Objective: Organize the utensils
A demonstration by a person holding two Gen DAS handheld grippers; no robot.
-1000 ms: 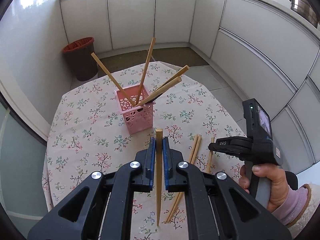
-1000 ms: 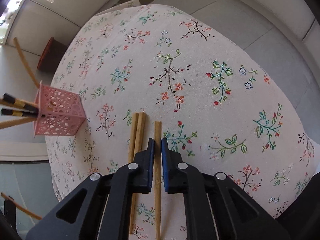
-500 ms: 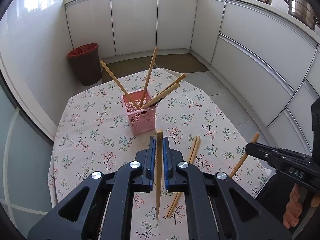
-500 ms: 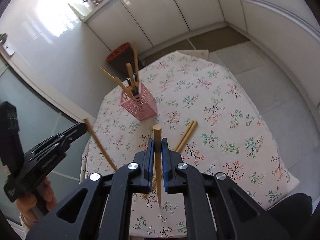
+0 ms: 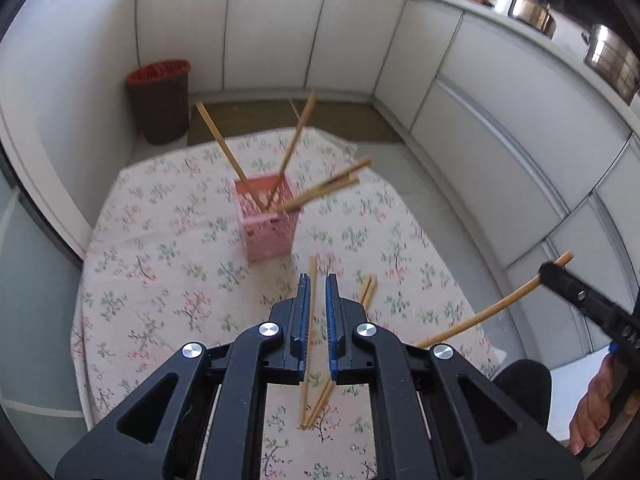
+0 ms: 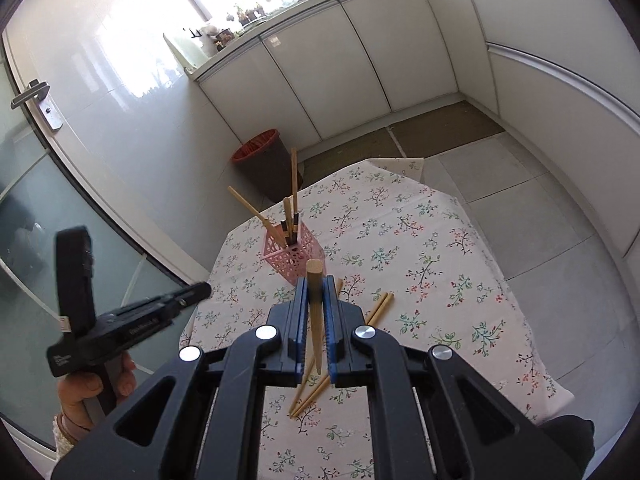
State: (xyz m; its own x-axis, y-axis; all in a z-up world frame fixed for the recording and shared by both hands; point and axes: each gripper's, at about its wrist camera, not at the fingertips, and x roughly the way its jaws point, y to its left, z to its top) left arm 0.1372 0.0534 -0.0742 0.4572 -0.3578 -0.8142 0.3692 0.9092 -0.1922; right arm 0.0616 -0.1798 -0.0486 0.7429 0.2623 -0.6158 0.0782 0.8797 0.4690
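two grippers (image 5: 316, 292) (image 6: 316, 292), the right clamping a chopstick (image 6: 315, 304), the left's perhaps released.

Square table under a white cloth printed with small floral sprigs (image 6: 420, 248); one corner of the cloth hung toward the floor on the far side. Dark brown round waste bin with a red liner folded over its rim (image 5: 159, 100) stood on the floor beyond the table, near the white wall. White flat-fronted base cabinets (image 5: 276, 28) ran along the back and right of the room. Two shiny steel pots (image 5: 610, 62) sat on the counter at right. Small potted plants and figurines (image 6: 248, 14) lined the bright windowsill. Frosted glass door with a silver lever handle (image 6: 30, 94) at left. Grey floor tiles (image 6: 532, 196) lay beside the table.
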